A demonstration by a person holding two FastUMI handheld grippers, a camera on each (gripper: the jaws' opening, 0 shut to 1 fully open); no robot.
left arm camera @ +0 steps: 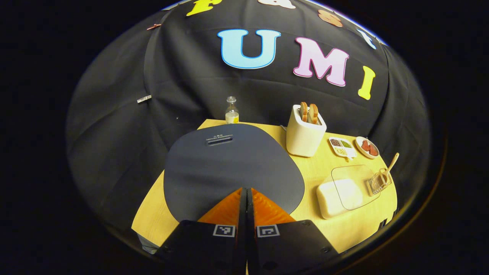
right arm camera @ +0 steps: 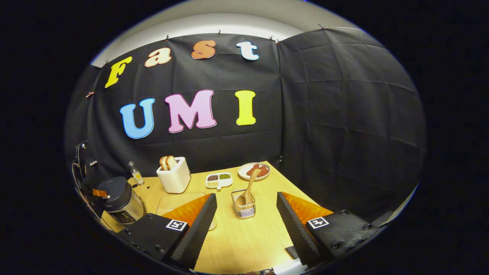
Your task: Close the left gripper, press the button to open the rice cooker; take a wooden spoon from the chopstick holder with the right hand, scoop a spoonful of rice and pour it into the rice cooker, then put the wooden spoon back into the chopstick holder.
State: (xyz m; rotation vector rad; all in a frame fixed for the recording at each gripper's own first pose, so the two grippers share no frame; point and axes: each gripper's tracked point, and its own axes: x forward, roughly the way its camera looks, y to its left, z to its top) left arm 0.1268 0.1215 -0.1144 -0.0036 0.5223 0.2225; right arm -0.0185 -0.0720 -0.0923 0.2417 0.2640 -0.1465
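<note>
The rice cooker's dark lid (left arm camera: 233,168) is down, and my left gripper (left arm camera: 246,190) is shut with nothing in it, tips just over the lid's near edge. The cooker's button is hidden under the fingers. From the right gripper view the rice cooker (right arm camera: 120,200) stands at the table's left end with the left gripper (right arm camera: 100,193) at its top. My right gripper (right arm camera: 246,195) is open and holds nothing. Ahead of it stands the wire chopstick holder (right arm camera: 244,209), the wooden spoon (right arm camera: 249,188) leaning in it. The white rice container (left arm camera: 340,193) has a clear lid.
A white toaster (left arm camera: 304,131) holding bread, a small bottle (left arm camera: 231,111), a sectioned dish of grains (left arm camera: 342,147) and a plate of red pieces (left arm camera: 366,147) line the back of the wooden table (right arm camera: 244,240). Black cloth walls close in behind and to the right.
</note>
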